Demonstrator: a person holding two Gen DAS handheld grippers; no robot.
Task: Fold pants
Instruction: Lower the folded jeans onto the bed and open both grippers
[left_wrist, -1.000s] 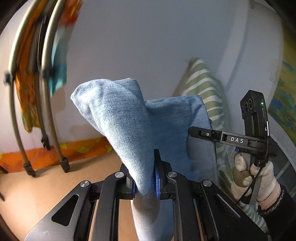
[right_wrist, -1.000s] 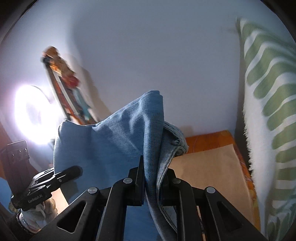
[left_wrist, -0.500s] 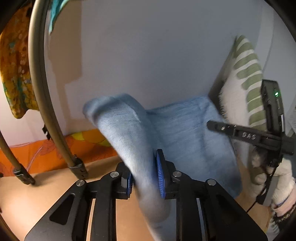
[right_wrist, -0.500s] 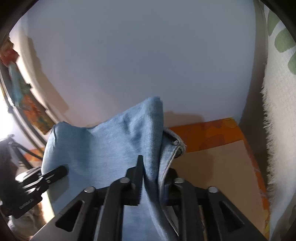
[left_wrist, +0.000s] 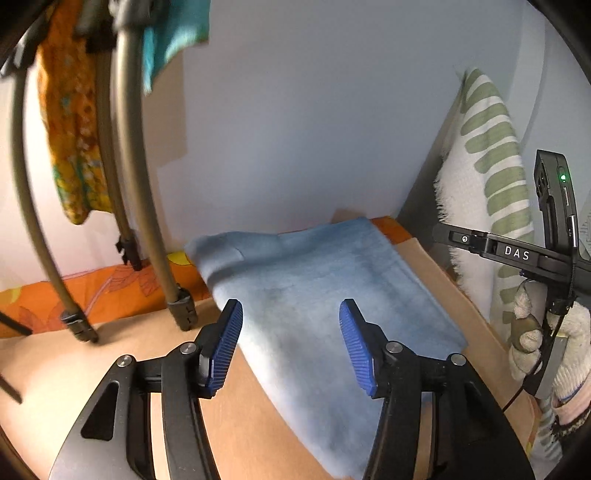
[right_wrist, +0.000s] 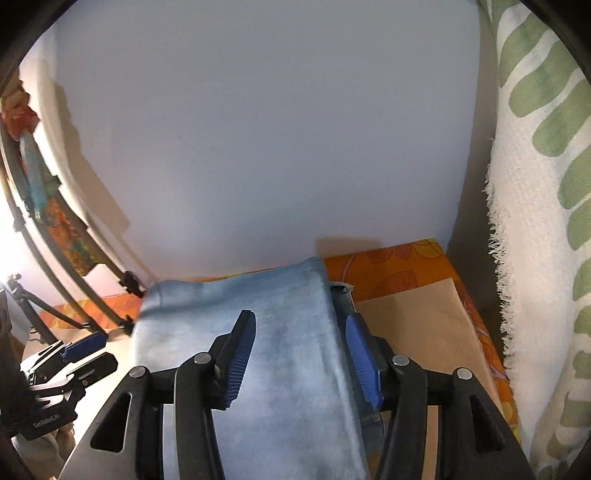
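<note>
Both the left gripper and right gripper have released the pants — jaws opening, nothing clamped — fold now laid flat on the table.

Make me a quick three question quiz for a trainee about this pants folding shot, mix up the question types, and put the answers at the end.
1. True or false: the left gripper is clamped on the blue denim pants.
2. Multiple choice: the pants lie on A) a brown paper sheet B) a glass table C) a wire rack.
3. Fill in: the towel hanging to the right of the pants has ____ stripes.

Key:
1. False; its fingers stand apart and are opening, pants below them unpinched. The right gripper is opening too.
2. A
3. green
</note>
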